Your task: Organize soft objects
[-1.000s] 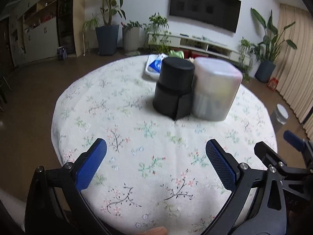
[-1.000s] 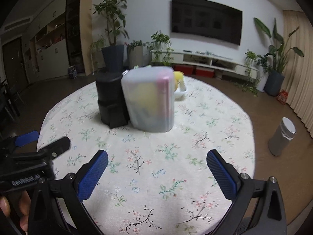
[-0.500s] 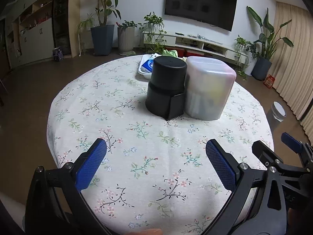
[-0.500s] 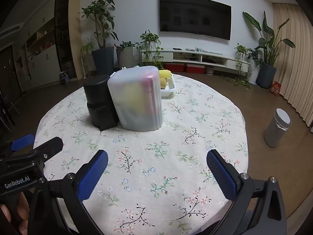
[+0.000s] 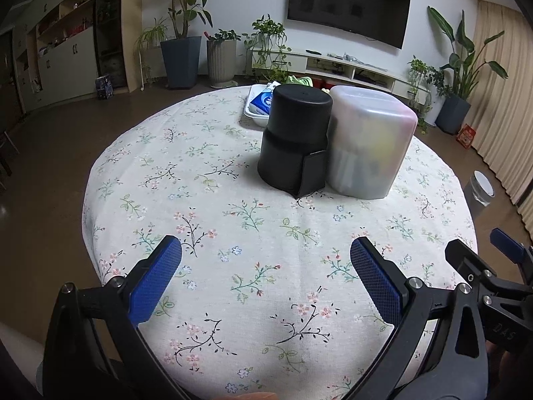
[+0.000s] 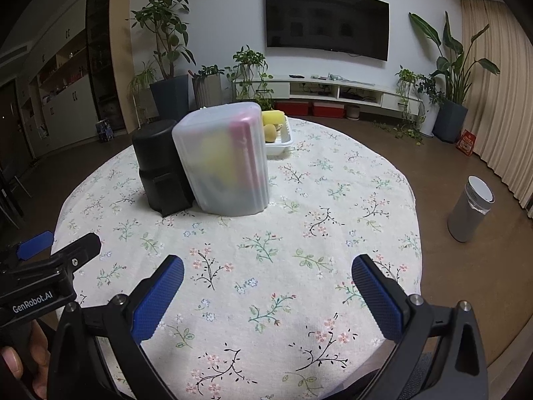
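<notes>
A black cylindrical container point(image 5: 294, 140) point(image 6: 160, 170) stands upright mid-table, touching a translucent white lidded box point(image 5: 369, 143) point(image 6: 226, 163) with blurred yellow and pink items inside. Behind them sits a white tray point(image 5: 253, 113) point(image 6: 281, 143) holding a blue-and-white packet point(image 5: 263, 100), a green cloth point(image 5: 299, 80) and yellow soft pieces point(image 6: 271, 123). My left gripper point(image 5: 266, 266) is open over the near tablecloth with nothing between its fingers. My right gripper point(image 6: 267, 285) is open likewise. Each gripper shows at the edge of the other's view.
The round table wears a floral cloth point(image 5: 233, 220) whose edge drops off on all sides. A grey bin point(image 6: 471, 210) stands on the floor to the right. Potted plants point(image 6: 170, 66), a TV point(image 6: 326, 21) and a low cabinet line the far wall.
Both grippers have drawn back and risen a little, so the containers look smaller and farther. Jaws stay open throughout; nothing on the table has moved.
</notes>
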